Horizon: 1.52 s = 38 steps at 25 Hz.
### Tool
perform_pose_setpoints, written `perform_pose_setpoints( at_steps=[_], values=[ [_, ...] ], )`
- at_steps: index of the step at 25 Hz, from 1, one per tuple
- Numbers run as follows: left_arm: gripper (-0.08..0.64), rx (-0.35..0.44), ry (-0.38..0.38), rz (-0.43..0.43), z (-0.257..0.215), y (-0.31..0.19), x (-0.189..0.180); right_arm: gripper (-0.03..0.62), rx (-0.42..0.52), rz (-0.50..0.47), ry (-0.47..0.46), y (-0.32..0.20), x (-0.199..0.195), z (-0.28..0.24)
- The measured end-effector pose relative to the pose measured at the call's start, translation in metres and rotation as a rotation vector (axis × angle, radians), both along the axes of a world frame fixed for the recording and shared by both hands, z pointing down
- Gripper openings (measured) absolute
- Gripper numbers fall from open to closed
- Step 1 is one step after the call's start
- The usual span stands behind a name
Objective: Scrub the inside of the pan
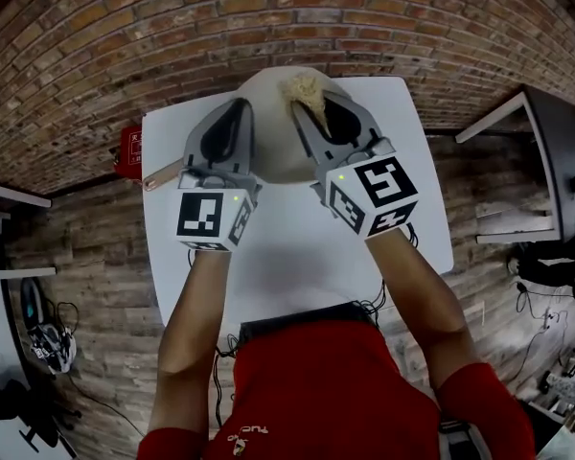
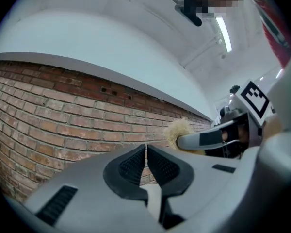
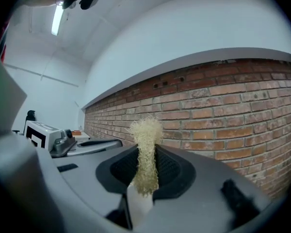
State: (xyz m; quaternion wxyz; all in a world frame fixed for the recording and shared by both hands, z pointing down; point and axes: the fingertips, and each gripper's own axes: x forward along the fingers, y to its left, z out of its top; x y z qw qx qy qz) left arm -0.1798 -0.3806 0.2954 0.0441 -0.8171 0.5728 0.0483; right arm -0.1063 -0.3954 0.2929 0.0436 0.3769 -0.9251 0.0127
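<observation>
Left gripper (image 1: pixel 234 127): my jaws are closed to a hairline slit with nothing between them. In the head view it sits at 10 o'clock from the middle of the table, its tips over the left edge of the pan.
Left gripper view: the closed pads (image 2: pixel 133 165) face a brick wall (image 2: pixel 63 110) with white ceiling above it. My other gripper shows at 3 o'clock.
Right gripper (image 1: pixel 309 103): my jaws are clamped on a pale, fibrous scrubber (image 1: pixel 305 88).
Scrubber: it stands up between the ribbed pads, and its frayed tuft (image 3: pixel 146 130) sticks out past the tips toward 12 o'clock. In the head view the tuft lies over the pan's far rim.
Pan (image 1: pixel 273 127): round, with a beige inside, at the 12 o'clock end of the white table (image 1: pixel 297 257). Both grippers cover parts of it.
Pan handle (image 1: pixel 160 174): brownish, and it points off toward 8 o'clock, out from under my left gripper.
Contact: I cannot tell whether the scrubber touches the pan. Neither gripper view shows the pan.
Red box (image 1: pixel 129 151): just off the table's left edge, at 9 o'clock from the pan.
</observation>
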Motion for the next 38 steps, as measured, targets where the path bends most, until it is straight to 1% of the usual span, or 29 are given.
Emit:
perform_pose_setpoints(
  at_steps=[2,6,9,11,14,18,24,29,33,36,38],
  values=[
    [0.023,-0.003,-0.002,0.003,0.006,-0.014,-0.005,0.087,-0.036,0.007,0.032,-0.018,-0.007,0.011],
    [0.023,0.011,-0.008,0.008,0.017,-0.041,-0.01,0.087,-0.125,0.017,0.061,-0.051,-0.017,0.033],
    [0.023,0.006,-0.01,0.001,0.027,-0.055,-0.016,0.087,-0.191,0.023,0.099,-0.071,-0.022,0.054],
    [0.023,0.005,-0.011,-0.014,0.031,-0.064,-0.022,0.087,-0.249,0.021,0.136,-0.083,-0.026,0.072],
    [0.023,0.003,0.0,-0.04,0.037,-0.074,-0.03,0.087,-0.362,0.008,0.192,-0.098,-0.034,0.108],
    [0.023,0.001,-0.004,-0.044,0.042,-0.084,-0.035,0.089,-0.503,0.005,0.29,-0.117,-0.043,0.16],
    [0.023,-0.009,0.014,-0.052,0.052,-0.098,-0.05,0.087,-0.655,0.003,0.463,-0.127,-0.054,0.23],
    [0.023,-0.014,0.021,-0.047,0.056,-0.104,-0.056,0.088,-0.735,-0.031,0.556,-0.125,-0.066,0.267],
    [0.023,-0.023,0.028,-0.047,0.061,-0.106,-0.06,0.087,-0.741,-0.056,0.594,-0.126,-0.077,0.282],
    [0.023,-0.027,0.023,-0.042,0.064,-0.106,-0.059,0.088,-0.746,-0.018,0.673,-0.131,-0.06,0.293],
    [0.023,-0.028,0.022,-0.039,0.065,-0.106,-0.058,0.087,-0.741,0.017,0.709,-0.137,-0.045,0.296]
  ],
)
